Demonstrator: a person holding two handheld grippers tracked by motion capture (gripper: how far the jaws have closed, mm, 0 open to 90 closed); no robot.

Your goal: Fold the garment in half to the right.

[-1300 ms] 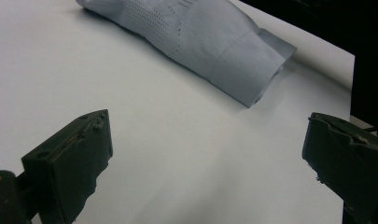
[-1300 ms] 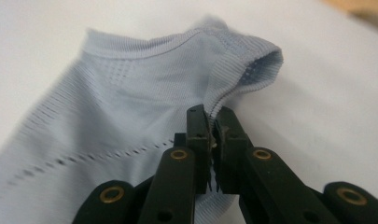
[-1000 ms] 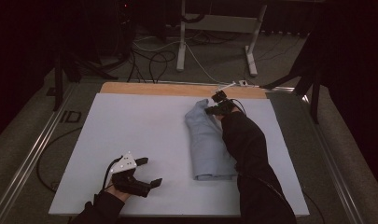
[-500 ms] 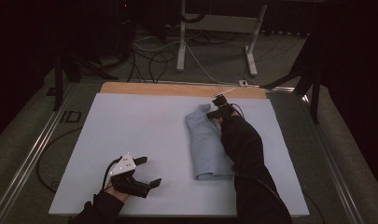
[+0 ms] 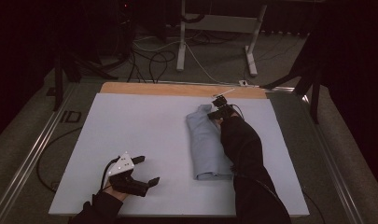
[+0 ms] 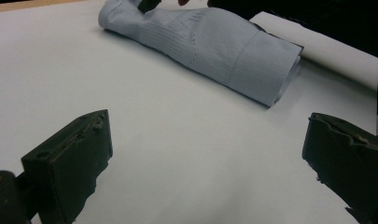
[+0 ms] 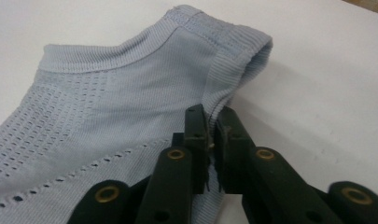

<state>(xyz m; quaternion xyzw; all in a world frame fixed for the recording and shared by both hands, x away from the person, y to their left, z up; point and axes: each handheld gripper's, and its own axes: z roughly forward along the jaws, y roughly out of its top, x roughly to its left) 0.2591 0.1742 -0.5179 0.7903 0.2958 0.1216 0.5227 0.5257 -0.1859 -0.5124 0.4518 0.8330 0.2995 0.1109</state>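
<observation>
A light blue knitted garment (image 5: 206,144) lies rolled lengthwise on the white table top (image 5: 130,121), right of centre. My right gripper (image 5: 218,107) is at its far end, low over the cloth. In the right gripper view the ribbed hem (image 7: 233,60) runs between the tips of my right gripper (image 7: 212,115). Its jaws have just been opening; a narrow slit shows between them, and they no longer pinch the cloth. My left gripper (image 5: 147,170) rests open at the near left, with nothing between its fingers. From the left gripper (image 6: 207,123), the garment (image 6: 200,42) lies well beyond the jaws.
A wooden strip (image 5: 154,87) borders the table's far edge. The person's black sleeve (image 5: 242,149) lies along the garment's right side. Metal rails flank the table; cables and a white stand base (image 5: 214,28) are on the floor behind.
My right gripper has sunk a little with the garment's far end, which now lies on the table. The left gripper has kept still.
</observation>
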